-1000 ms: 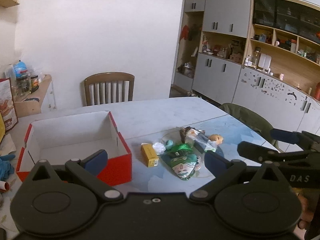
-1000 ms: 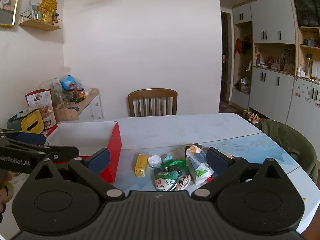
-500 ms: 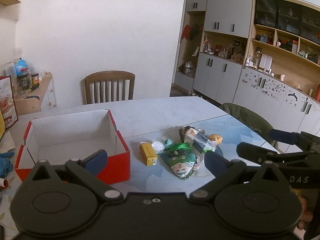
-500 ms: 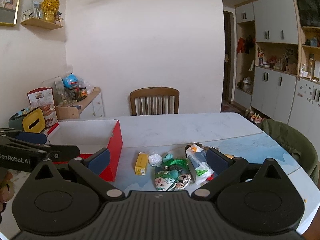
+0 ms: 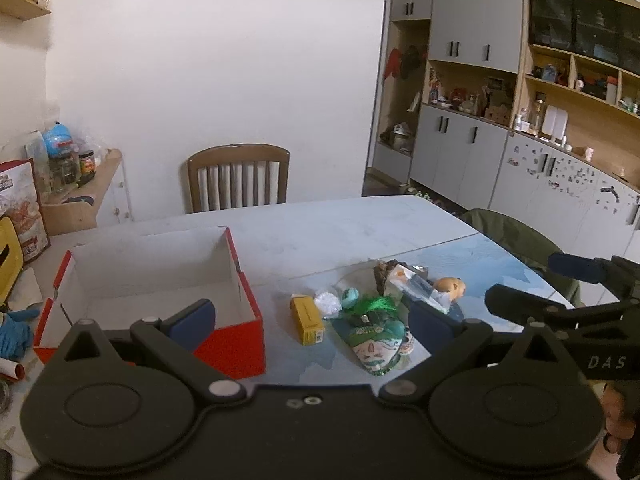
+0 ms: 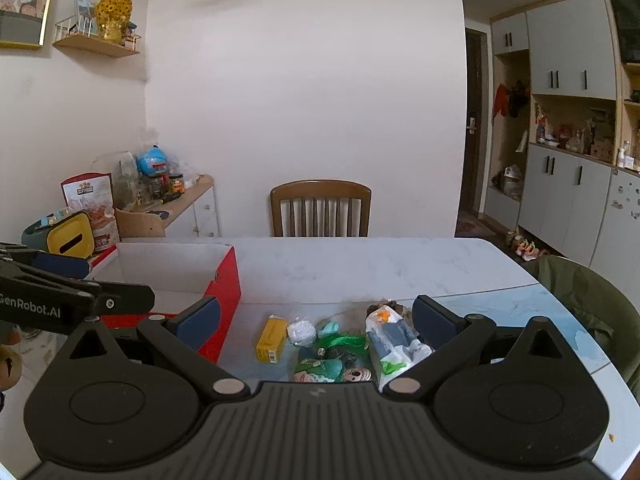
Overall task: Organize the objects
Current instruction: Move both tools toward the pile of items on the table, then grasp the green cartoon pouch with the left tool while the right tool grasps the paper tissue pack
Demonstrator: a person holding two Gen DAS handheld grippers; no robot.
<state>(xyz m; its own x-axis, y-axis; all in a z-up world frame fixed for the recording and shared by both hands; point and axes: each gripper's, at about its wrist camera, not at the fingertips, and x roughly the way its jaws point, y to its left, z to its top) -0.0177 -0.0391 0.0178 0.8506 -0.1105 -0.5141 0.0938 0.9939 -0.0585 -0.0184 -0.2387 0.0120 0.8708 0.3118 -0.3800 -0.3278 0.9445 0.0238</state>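
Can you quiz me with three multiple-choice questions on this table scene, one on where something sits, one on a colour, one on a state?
1. Where does the yellow carton lie?
A. inside the box
B. on the table right of the box
C. on the chair

2. What colour is the outside of the open box?
A. red
B. green
C. black

3. How are the left gripper and right gripper?
A. both shut on items
B. one holds the carton
C. both open and empty

Answers: B, the carton rests beside the box's right wall; A, its outer walls are red; C, both jaws stand wide apart with nothing between.
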